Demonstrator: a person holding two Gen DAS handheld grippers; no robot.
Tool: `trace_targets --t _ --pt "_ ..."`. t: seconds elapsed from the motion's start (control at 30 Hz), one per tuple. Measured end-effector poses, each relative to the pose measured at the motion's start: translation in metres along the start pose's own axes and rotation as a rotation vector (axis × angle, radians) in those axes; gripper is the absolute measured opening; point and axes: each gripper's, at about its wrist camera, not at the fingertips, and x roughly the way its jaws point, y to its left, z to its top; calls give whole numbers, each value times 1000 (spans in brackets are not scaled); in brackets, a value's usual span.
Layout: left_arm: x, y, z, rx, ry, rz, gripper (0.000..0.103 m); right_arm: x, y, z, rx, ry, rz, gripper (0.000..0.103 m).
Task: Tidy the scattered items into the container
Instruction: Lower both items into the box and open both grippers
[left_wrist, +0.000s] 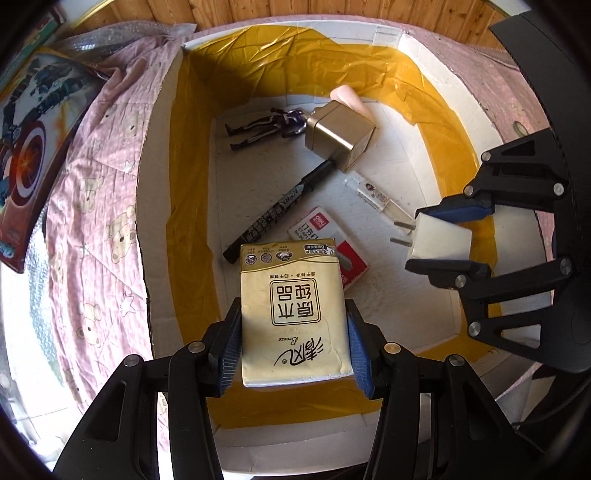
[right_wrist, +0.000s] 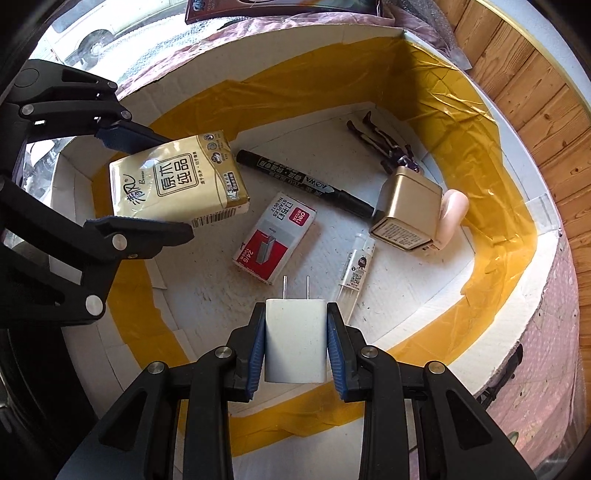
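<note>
Over the container (right_wrist: 517, 254), both loads hang above its floor: left gripper (left_wrist: 293, 332) clamps the tissue pack (left_wrist: 293, 310), long axis along the fingers, near the front wall; right gripper (right_wrist: 295, 347) clamps the charger (right_wrist: 295, 339), prongs forward, staple box (right_wrist: 275, 236) just ahead.

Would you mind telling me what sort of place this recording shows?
Probably a bedroom at home: the foam box sits on a pink teddy-bear quilt, with wood-panelled wall behind and a superhero toy box lying nearby.
</note>
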Motion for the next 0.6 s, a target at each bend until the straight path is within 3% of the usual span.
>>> trace_targets --t 0.47,0.6 --pt "7 -6 3 36 51 58 57 7 16 -7 -76 22 -26 32" --pt "5 -7 2 32 58 74 57 1 15 -8 -66 10 -25 37"
